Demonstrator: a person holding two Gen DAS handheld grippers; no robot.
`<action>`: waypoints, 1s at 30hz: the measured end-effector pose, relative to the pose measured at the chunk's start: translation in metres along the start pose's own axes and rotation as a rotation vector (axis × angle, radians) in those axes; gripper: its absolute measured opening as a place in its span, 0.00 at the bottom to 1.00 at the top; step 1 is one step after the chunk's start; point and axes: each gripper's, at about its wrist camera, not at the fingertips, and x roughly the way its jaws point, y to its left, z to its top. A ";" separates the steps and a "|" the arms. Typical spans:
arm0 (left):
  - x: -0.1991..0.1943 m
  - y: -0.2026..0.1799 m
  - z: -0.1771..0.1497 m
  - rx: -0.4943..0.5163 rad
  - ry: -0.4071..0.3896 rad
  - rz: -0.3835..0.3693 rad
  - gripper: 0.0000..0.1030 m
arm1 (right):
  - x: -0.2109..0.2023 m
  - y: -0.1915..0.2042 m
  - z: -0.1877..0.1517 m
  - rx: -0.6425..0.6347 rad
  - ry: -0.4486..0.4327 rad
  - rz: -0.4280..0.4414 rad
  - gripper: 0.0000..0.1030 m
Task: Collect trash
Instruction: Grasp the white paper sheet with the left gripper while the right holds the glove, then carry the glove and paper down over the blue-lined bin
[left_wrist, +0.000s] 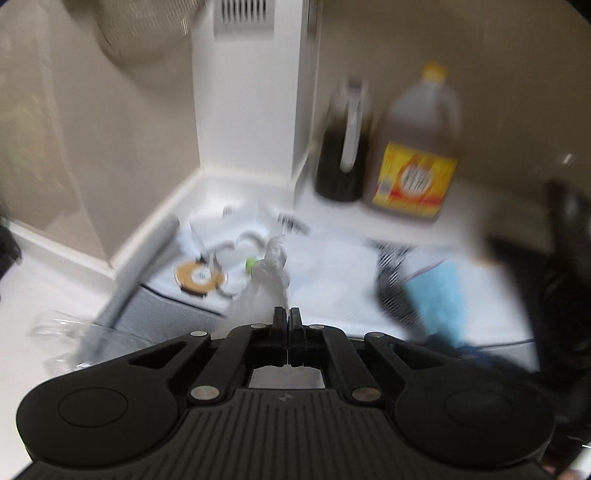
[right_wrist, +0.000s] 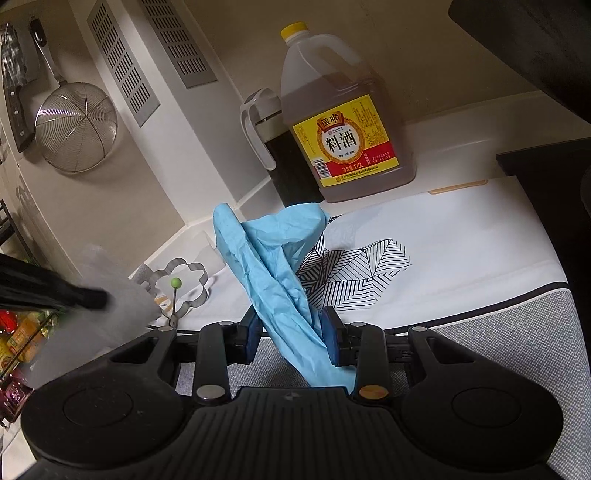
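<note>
Both grippers loaded with trash beside the cooking-wine jug (right_wrist: 343, 110).

Left view: left gripper (left_wrist: 287, 316) pinched shut on clear plastic wrap (left_wrist: 271, 273), left of jug. Right view: right gripper (right_wrist: 291, 332) clamped on blue glove (right_wrist: 273, 254), before jug. Best lifted slowly, grips kept firm.

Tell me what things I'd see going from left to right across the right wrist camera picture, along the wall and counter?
Knife → wire strainer → flower-shaped metal ring → blue glove held in the right hand-held gripper → big bottle with the yellow label.
</note>
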 end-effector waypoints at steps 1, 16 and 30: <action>-0.017 0.003 0.000 -0.009 -0.028 -0.013 0.00 | 0.000 0.000 0.000 0.001 -0.001 0.000 0.36; -0.217 0.058 -0.090 -0.129 -0.217 0.050 0.00 | -0.037 0.021 -0.006 -0.094 -0.066 0.003 0.32; -0.301 0.057 -0.236 -0.227 -0.219 -0.053 0.00 | -0.219 0.095 -0.080 -0.362 -0.001 0.279 0.32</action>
